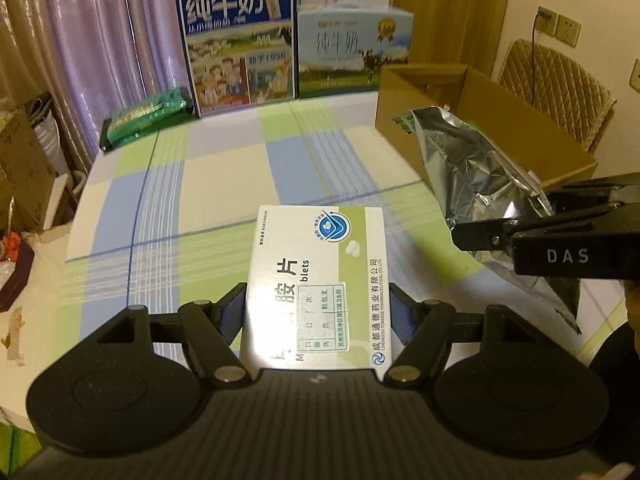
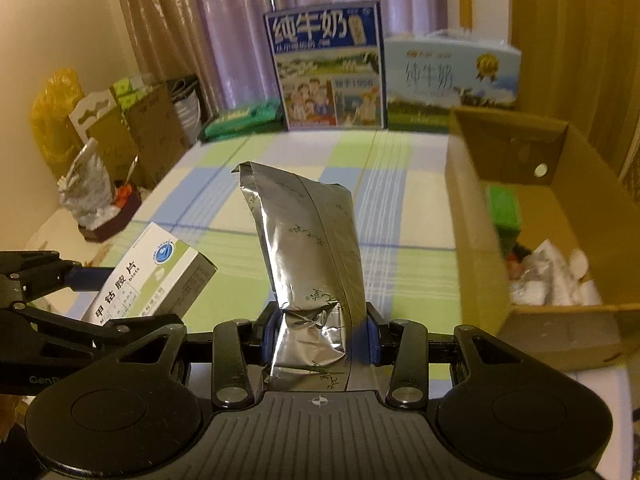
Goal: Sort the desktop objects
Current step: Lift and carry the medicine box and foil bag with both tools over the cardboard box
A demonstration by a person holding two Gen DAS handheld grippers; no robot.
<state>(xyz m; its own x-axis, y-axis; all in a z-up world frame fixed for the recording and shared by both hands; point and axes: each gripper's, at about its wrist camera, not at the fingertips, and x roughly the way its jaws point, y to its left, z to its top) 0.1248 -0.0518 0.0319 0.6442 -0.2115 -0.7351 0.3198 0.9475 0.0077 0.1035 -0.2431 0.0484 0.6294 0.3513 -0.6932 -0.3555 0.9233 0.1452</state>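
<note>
The silver pouch (image 2: 308, 264) could have slipped and dropped, because the right gripper (image 2: 320, 336) pinched only its crumpled bottom end and the long top leaned free, so a quick swing might have pulled it loose or bumped it on the wall of the cardboard box (image 2: 476, 264). The medicine box (image 1: 316, 280) could have twisted out too, since the left gripper (image 1: 320, 312) squeezed only its near end and the rest stuck out forward. Both grippers were closed tight on their things, the left on the medicine box and the right on the silver pouch. Both things were held up in the air over the near edge of the table (image 1: 224, 176), the pouch just beside the medicine box on its right. The cardboard box sat at the right edge of the table, open on top, with small things already inside
</note>
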